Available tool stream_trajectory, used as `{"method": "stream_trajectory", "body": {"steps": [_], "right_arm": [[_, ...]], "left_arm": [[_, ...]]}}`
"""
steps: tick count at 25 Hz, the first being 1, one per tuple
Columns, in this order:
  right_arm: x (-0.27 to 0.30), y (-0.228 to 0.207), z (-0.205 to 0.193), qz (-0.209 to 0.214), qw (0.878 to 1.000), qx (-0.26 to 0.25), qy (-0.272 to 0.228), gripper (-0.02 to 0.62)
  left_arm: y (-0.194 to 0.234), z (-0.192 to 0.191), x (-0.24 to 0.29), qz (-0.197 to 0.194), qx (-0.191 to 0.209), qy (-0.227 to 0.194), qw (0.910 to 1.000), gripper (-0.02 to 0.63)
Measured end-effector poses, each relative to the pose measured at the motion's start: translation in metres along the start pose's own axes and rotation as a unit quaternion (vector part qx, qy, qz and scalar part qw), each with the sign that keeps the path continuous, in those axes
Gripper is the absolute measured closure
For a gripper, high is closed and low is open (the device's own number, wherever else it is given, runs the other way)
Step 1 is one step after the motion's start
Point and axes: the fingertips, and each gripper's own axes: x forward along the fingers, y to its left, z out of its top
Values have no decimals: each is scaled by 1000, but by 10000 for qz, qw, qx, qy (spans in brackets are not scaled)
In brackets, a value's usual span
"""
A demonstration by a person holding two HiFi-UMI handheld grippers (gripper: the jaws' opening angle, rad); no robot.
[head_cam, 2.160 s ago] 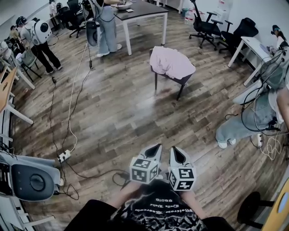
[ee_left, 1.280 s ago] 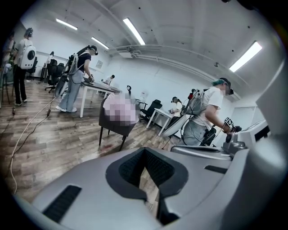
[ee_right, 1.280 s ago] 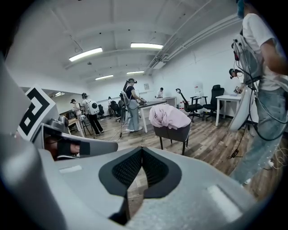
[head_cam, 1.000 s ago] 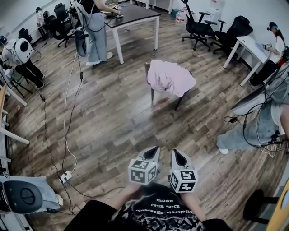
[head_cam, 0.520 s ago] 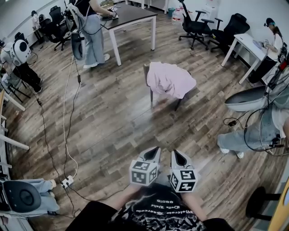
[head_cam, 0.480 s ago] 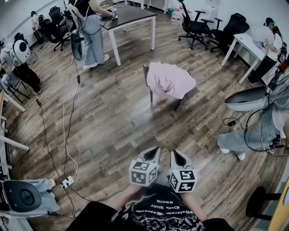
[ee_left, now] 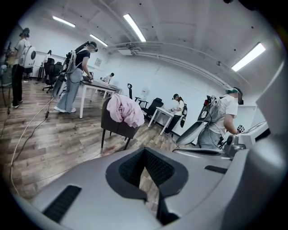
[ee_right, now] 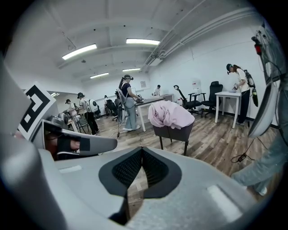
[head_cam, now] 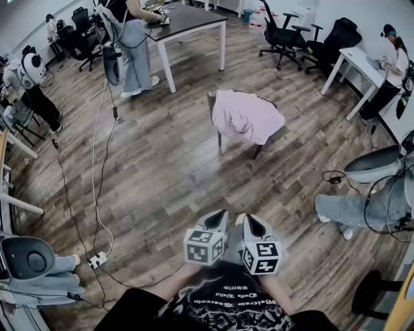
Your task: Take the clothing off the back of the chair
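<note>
Both the left gripper and right gripper have jaws closed and empty, well apart from the pink clothing draped over the chair.

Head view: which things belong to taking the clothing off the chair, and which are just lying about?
Job: pink clothing, chair, left claw, right claw, both shut and empty.
Lying about: power strip, dark table, black office chairs.

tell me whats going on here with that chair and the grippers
A person holds the left gripper and right gripper side by side, both shut and empty, pointed toward a dark chair across the wood floor. A pink garment hangs draped over the chair's back, untouched; the grippers are well short of it. Nothing has been taken off yet.
</note>
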Motion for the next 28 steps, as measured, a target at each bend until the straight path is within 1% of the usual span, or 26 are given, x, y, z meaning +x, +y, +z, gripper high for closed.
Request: {"method": "stream_trajectory", "body": {"steps": [6,14,19,23,28], "right_arm": [[18,-12,18,89,10000,-29,9,594],[47,-48,35,225,9997,7,96,594],[69,-69,49,353,9993,67,144,594],[86,-87,58,491,9984,153,250,594],[105,-109,74,562,9979,224,216,594]], "left_arm": [[8,17,16,71,-116,-5,9999,606],[11,29,55,263,-255,116,9993,606],[16,45,79,399,-360,140,9985,606],[14,59,101,361,-447,98,9983,606],[13,77,127,400,-489,30,9980,606]]}}
